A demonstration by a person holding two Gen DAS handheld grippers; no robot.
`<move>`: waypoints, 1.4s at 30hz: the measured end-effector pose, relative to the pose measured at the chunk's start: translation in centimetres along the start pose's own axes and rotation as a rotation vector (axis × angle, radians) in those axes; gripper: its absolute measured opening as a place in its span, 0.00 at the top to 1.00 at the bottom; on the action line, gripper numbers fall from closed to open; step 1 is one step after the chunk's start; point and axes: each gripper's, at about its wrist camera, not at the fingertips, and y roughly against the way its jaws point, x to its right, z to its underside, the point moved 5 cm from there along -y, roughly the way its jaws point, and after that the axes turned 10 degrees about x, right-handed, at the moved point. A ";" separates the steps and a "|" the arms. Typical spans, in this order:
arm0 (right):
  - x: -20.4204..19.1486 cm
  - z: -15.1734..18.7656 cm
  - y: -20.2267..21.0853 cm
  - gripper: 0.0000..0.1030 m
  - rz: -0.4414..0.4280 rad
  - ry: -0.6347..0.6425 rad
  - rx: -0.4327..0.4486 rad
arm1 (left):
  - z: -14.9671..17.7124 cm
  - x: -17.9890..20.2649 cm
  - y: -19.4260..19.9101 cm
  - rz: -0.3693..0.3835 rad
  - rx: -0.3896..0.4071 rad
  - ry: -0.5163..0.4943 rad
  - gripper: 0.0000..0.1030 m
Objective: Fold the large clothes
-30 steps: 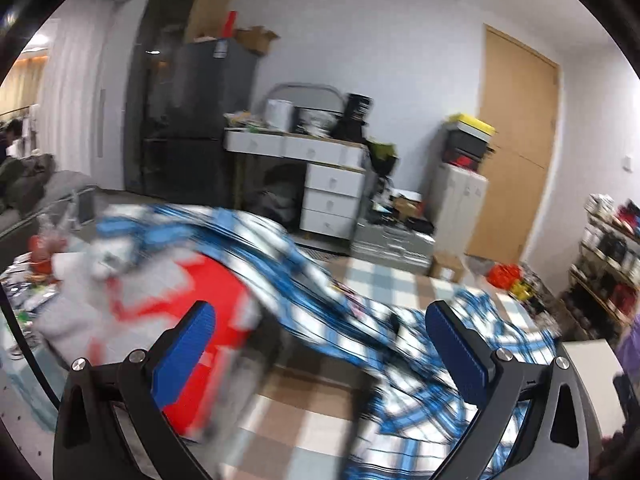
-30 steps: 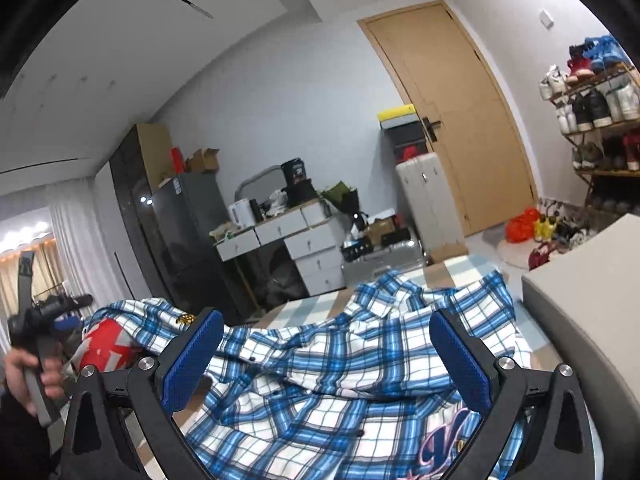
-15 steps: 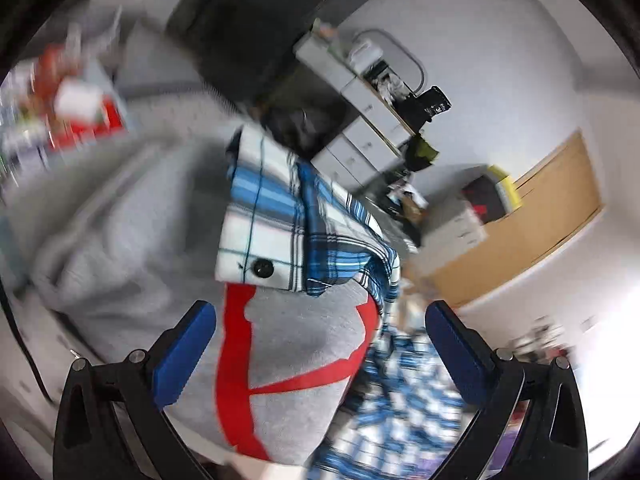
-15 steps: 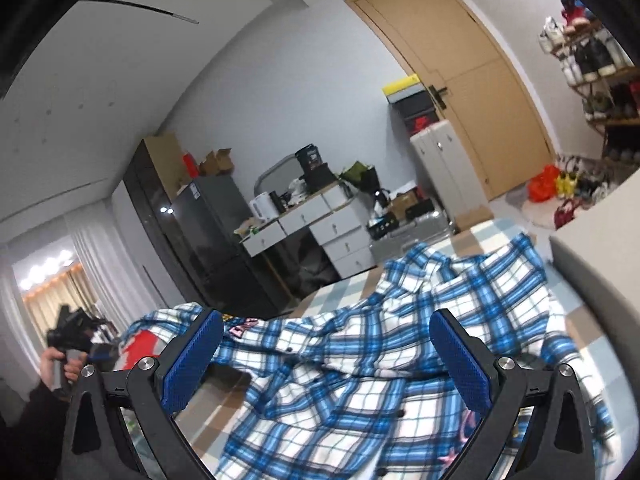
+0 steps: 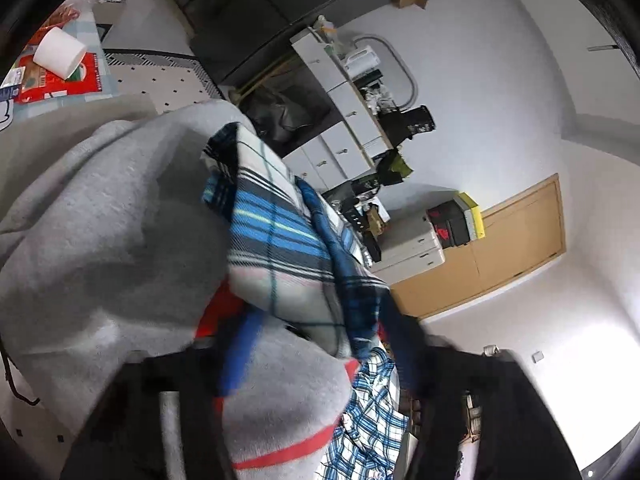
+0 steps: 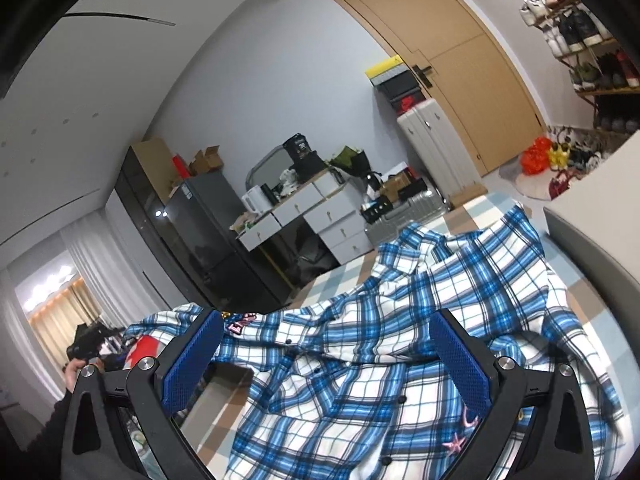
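Since a second ago your left gripper (image 5: 320, 360) has swung across from the open room and rolled over onto the cuff end of the blue plaid shirt (image 5: 280, 240); its jaws, then at their widest, are closing now, blurred with motion, with the sleeve fold and the grey garment with red trim (image 5: 100, 240) between them; whether the pads already press the cloth you cannot tell from this view; the sleeve lies draped over that grey garment, and a paper roll (image 5: 59, 53) sits on a red box (image 5: 60, 80) at the upper left, well apart.

From your right wrist, little has shifted; your right gripper (image 6: 332, 364) hovers with its blue pads (image 6: 192, 360) spread wide and nothing between them; the plaid shirt (image 6: 400, 340) lies spread open and rumpled on the checked surface (image 6: 472, 216) just beyond the fingertips, collar toward the white drawers (image 6: 320, 216); at the far left your left hand (image 6: 74, 372) holds the other gripper down at the shirt's sleeve end; the tan door (image 6: 460, 60) stands closed behind.
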 end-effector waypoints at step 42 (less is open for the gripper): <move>-1.0 -0.8 0.9 0.00 -0.059 0.027 0.031 | -0.8 19.4 1.3 0.138 0.200 -0.399 1.00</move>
